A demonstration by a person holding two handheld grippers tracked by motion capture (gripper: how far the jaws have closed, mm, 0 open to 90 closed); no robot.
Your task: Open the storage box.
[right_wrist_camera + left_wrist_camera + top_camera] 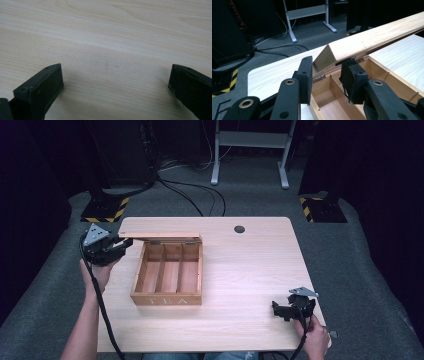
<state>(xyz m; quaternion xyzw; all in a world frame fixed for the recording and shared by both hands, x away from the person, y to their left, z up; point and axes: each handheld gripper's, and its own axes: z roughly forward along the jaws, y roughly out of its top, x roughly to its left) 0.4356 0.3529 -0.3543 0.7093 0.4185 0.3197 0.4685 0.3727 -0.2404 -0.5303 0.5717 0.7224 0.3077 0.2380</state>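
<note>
A wooden tea box (167, 297), lettered TEA on its front, stands left of the table's middle with its empty compartments (170, 270) showing. Its hinged lid (160, 236) is lifted and tilts up over the back wall. My left gripper (124, 243) is at the lid's left end. In the left gripper view the lid's corner (329, 53) sits between the pads (305, 75), and the left gripper (328, 72) is shut on it. My right gripper (285, 310) rests near the table's front right corner. In the right gripper view its jaws stand wide apart, so the right gripper (116, 80) is open over bare wood.
The light wooden table (250, 270) has a round cable hole (239, 229) near its back edge. On the grey floor behind it are two stand bases with yellow-black stripes (105, 210) (322, 210), loose cables (195, 195) and a white frame (250, 150).
</note>
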